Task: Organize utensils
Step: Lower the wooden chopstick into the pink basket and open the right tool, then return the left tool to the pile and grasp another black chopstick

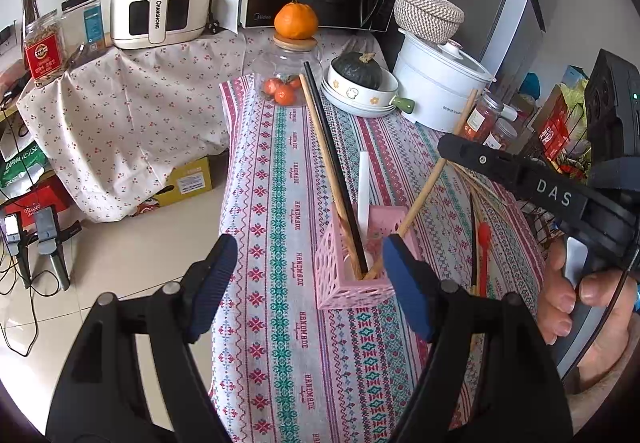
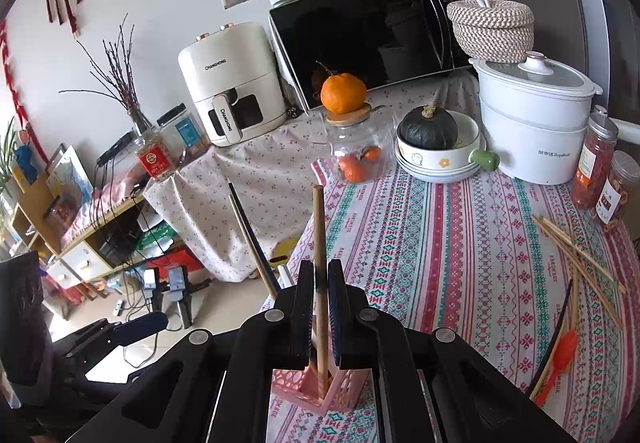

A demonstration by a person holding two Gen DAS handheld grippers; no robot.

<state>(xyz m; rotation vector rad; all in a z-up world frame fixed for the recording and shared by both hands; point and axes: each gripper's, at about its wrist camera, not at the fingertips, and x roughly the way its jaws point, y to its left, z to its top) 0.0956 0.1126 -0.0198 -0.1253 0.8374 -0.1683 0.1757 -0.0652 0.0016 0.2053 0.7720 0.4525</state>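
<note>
**Wooden chopstick held over the pink holder**

The right claw (image 2: 320, 307) is clamped on a light wooden chopstick (image 2: 319, 243), which stands nearly upright between its two fingers, its lower end down inside the pink perforated plastic utensil holder (image 2: 344, 389) directly below. From the left wrist view the same stick (image 1: 436, 167) leans out of the holder (image 1: 340, 279) toward the right claw (image 1: 460, 147), which grips it well above the rim.

The left claw (image 1: 308, 283) hovers with its blue-padded fingers wide apart – one pad to either side of the holder, neither touching it and nothing between them but the holder's near corner.

Already in the holder are a brown wooden chopstick (image 1: 320, 139) and a black chopstick (image 1: 334, 167) leaning together toward the back, plus a flat white utensil (image 1: 365, 187) (its exact kind cannot be told).

Still loose on the patterned striped tablecloth of the worktop (image 2: 440, 243), to the right of the holder – a scatter of thin bamboo sticks (image 2: 576, 243), a small red-orange plastic spoon (image 2: 560, 363) and a dark chopstick (image 2: 556, 335) lying just beside it.
</note>
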